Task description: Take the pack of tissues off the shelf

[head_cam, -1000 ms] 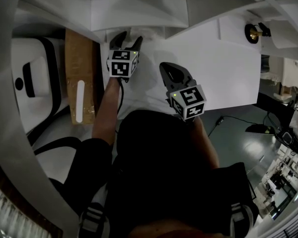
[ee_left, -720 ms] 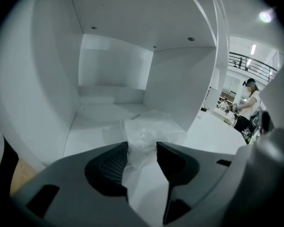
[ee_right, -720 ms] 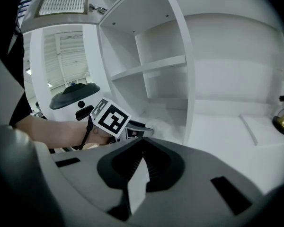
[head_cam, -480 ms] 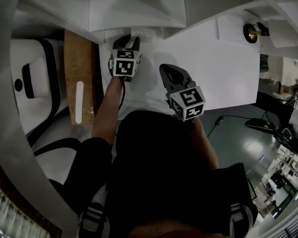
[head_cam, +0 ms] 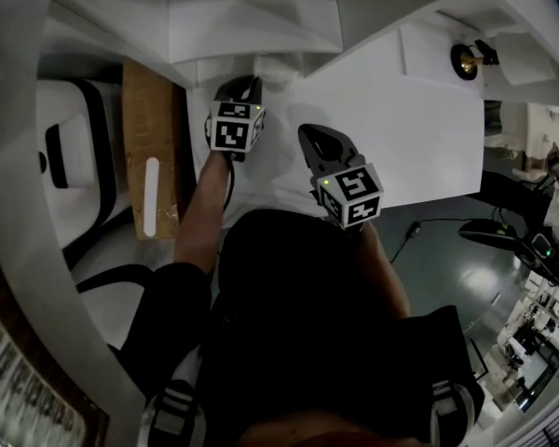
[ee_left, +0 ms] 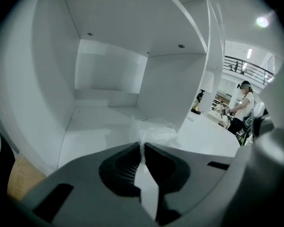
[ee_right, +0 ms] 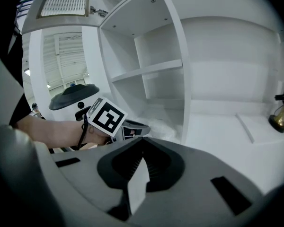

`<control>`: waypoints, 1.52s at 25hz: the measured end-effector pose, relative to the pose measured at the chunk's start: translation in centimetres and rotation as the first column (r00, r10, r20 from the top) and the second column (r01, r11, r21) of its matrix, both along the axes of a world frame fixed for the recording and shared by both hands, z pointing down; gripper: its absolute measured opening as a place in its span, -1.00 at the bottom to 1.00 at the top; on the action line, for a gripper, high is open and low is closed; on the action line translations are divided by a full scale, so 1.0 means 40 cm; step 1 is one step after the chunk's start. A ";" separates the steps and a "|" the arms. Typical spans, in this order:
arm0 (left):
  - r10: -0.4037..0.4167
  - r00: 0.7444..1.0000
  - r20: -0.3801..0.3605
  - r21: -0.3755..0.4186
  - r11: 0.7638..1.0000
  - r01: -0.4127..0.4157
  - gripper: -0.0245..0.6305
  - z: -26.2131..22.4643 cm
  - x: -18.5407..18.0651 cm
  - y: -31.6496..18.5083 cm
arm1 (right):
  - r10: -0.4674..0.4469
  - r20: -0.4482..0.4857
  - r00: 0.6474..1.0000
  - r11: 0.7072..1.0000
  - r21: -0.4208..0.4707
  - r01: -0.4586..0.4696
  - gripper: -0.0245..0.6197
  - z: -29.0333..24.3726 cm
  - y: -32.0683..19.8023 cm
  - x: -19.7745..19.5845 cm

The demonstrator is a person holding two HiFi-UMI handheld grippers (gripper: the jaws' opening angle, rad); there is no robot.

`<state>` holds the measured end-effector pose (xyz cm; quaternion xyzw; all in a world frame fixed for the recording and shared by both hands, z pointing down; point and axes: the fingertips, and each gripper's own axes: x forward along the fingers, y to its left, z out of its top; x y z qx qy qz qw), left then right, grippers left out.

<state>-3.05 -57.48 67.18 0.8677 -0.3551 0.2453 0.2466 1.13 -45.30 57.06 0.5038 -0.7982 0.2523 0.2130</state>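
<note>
The left grey claw [ee_left: 142, 145] reaches into a low box of the white shelf [ee_left: 99, 119]. Its two jaws have just been closing. Now they pinch the near edge of the soft pack of tissues in crinkly see-through plastic [ee_left: 154, 131] (only a thin bit of the wrap sits between the tips). The pack lies on the floor of that shelf box, near the front, at 12 o'clock from the claw.

In the head view the right grey claw [head_cam: 313, 138] hangs at 4 o'clock from the left one, over a flat white top [head_cam: 419, 128]. Its jaws are pressed together with nothing in them. A flat brown cardboard piece [head_cam: 149, 147] lies at 9 o'clock from the left claw.
</note>
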 end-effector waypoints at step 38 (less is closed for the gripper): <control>0.153 0.969 -0.195 0.386 0.920 -0.068 -0.82 -0.585 0.028 0.207 | 0.160 -0.028 0.987 0.935 0.326 -0.142 -0.86 -0.279 0.013 0.176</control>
